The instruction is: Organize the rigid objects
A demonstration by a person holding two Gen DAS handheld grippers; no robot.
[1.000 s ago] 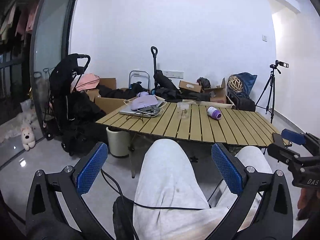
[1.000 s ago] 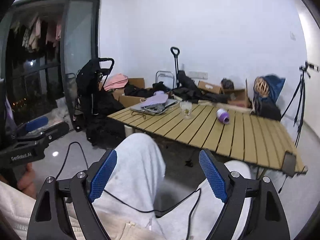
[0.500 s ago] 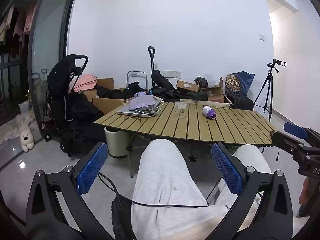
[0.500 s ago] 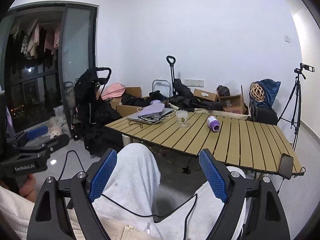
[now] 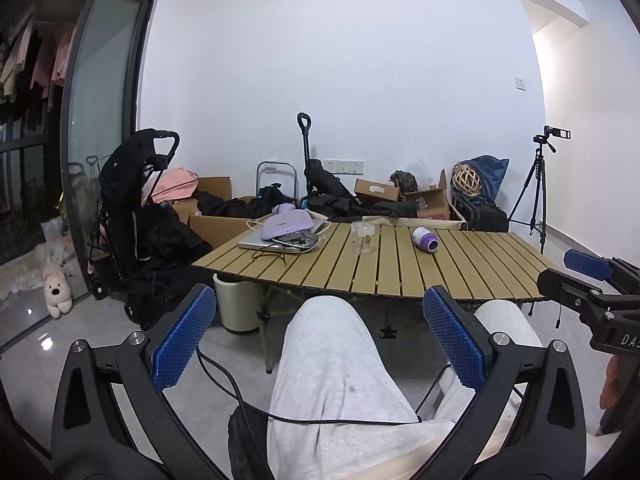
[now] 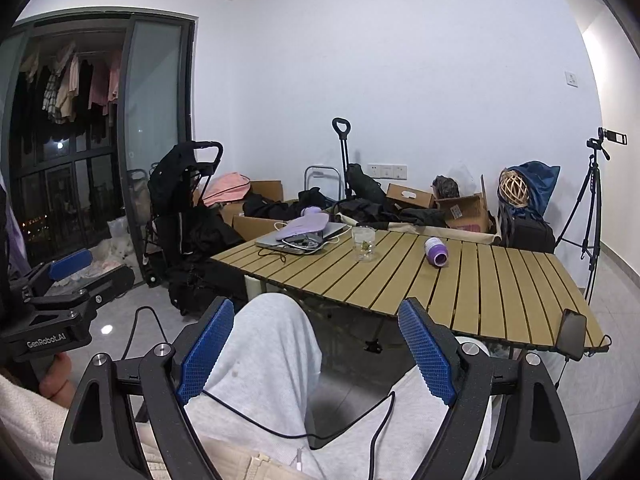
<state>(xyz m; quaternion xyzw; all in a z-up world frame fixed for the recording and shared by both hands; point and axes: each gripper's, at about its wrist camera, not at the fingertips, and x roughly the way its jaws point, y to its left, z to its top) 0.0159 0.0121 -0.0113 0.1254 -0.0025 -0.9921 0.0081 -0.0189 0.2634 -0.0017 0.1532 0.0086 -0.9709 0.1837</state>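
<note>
Two table (image 5: pixel 472 264) legs behind knees (image 5: pixel 328 344)

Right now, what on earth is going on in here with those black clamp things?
A seated person holds a two-finger gripper in each hand above their knees. The left gripper and the right gripper are both open and hold nothing. Ahead, on the slatted table, a clear glass jar stands upright, a purple bottle lies on its side, and a laptop sits with a purple item on top. Tidying has not visibly begun; nothing is being touched.
</note>
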